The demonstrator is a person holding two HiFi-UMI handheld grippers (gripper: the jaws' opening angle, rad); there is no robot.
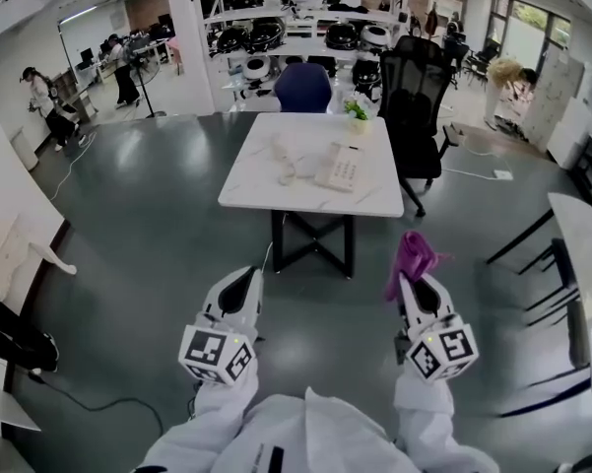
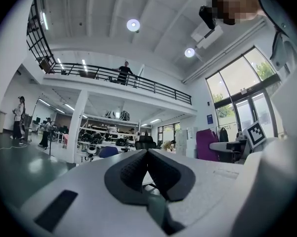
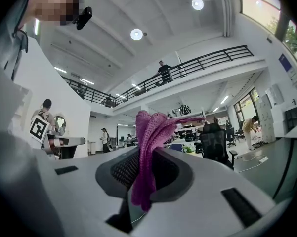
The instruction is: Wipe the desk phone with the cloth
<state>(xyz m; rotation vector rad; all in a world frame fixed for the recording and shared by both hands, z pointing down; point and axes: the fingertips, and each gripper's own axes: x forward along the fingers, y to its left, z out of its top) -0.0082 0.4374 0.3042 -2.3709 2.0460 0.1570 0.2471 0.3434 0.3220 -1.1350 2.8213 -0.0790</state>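
1. The right gripper (image 1: 411,284) sits low on the right of the head view, its jaws clamped on a purple cloth (image 1: 413,256). In the right gripper view the cloth (image 3: 151,132) bunches up above the jaw tips, and a tail of it hangs down between the dark pads (image 3: 122,171).
2. The left gripper (image 1: 244,278) is level with it on the left. Its own view shows the left gripper (image 2: 147,155) with jaw tips pressed together and nothing between them.
3. White sleeves (image 1: 222,412) hold both tools above a grey floor (image 1: 148,254), well short of the table.
4. Ahead stands a white table (image 1: 266,190) on black legs. The desk phone (image 1: 338,168), white with a keypad, lies on it right of centre, well apart from the cloth and both grippers.
5. Just left of the phone lies a pale curved object (image 1: 286,162), too small to identify.
6. A small green plant (image 1: 357,110) stands near the table's far edge.
7. A black office chair (image 1: 414,92) stands at the far right corner, and a blue chair (image 1: 303,87) stands behind the far side.
8. Farthest back are white shelves (image 1: 305,30) of rounded black-and-white items, and two people (image 1: 41,101) stand at the far left.
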